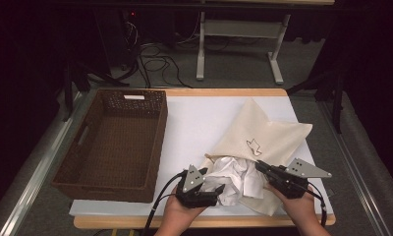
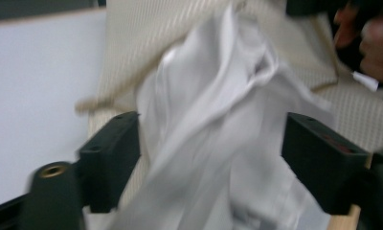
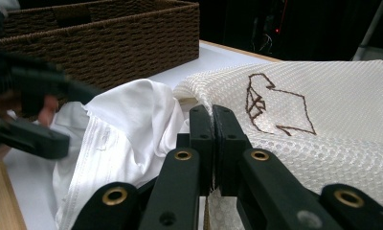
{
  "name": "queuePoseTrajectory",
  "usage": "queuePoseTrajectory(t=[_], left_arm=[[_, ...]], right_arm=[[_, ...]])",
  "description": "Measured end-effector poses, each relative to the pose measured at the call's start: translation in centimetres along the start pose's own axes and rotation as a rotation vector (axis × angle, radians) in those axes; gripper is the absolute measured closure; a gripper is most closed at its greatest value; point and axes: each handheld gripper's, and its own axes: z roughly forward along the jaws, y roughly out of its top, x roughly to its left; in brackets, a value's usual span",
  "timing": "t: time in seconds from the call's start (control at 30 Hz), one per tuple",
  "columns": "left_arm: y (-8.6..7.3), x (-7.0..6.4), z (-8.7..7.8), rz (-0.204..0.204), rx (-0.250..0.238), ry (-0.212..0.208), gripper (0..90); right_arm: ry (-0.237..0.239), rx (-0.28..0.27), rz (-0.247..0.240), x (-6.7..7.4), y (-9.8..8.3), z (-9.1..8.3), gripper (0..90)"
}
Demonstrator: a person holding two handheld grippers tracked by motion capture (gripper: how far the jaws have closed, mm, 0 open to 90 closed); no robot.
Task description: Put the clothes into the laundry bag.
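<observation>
We treat the white shirt (image 1: 236, 181), half out of the mesh bag (image 1: 263, 137) right of the basket (image 1: 113, 142), as light, limp and slippery: right tool (image 3: 212, 120) clenched on the bag's edge, left tool (image 2: 211, 158) released astride a thick fold, the best hold.

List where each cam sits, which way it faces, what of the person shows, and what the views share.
High view: above the near edge, facing forward and down on the table; both hands, both tools.
Left gripper view: on the left tool, facing the white garment; open jaws.
Right gripper view: on the right tool, facing the mesh bag; shut jaws.
Shared: garment, bag.
</observation>
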Motion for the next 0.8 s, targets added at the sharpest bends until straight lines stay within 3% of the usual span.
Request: queuePoseTrajectory(t=[0.1, 0.2, 0.33, 0.43, 0.6, 0.8], left_arm=[[-0.5, 0.2, 0.2, -0.017, 0.008, -0.024, 65.0], [0.0, -0.4, 0.5, 0.014, 0.000, -0.038, 83.7], [0.3, -1.2, 1.6, 0.007, 0.002, -0.070, 87.7], [1.4, -2.3, 2.7, 0.042, -0.009, -0.090, 87.8], [3.0, -3.6, 4.3, 0.056, -0.040, -0.111, 87.8], [4.5, -4.1, 5.8, 0.085, -0.029, -0.100, 87.8]], right_arm=[[0.003, 0.002, 0.001, 0.0, 0.0, 0.0, 89.3], [0.003, 0.000, -0.001, 0.0, 0.0, -0.1, 89.3], [-0.002, 0.000, 0.000, 0.0, 0.0, -0.1, 89.3], [0.002, -0.001, 0.000, 0.0, 0.0, 0.0, 89.3], [0.001, -0.003, 0.004, 0.0, 0.0, 0.0, 89.3], [0.004, -0.016, 0.012, -0.1, 0.3, 0.0, 89.3]])
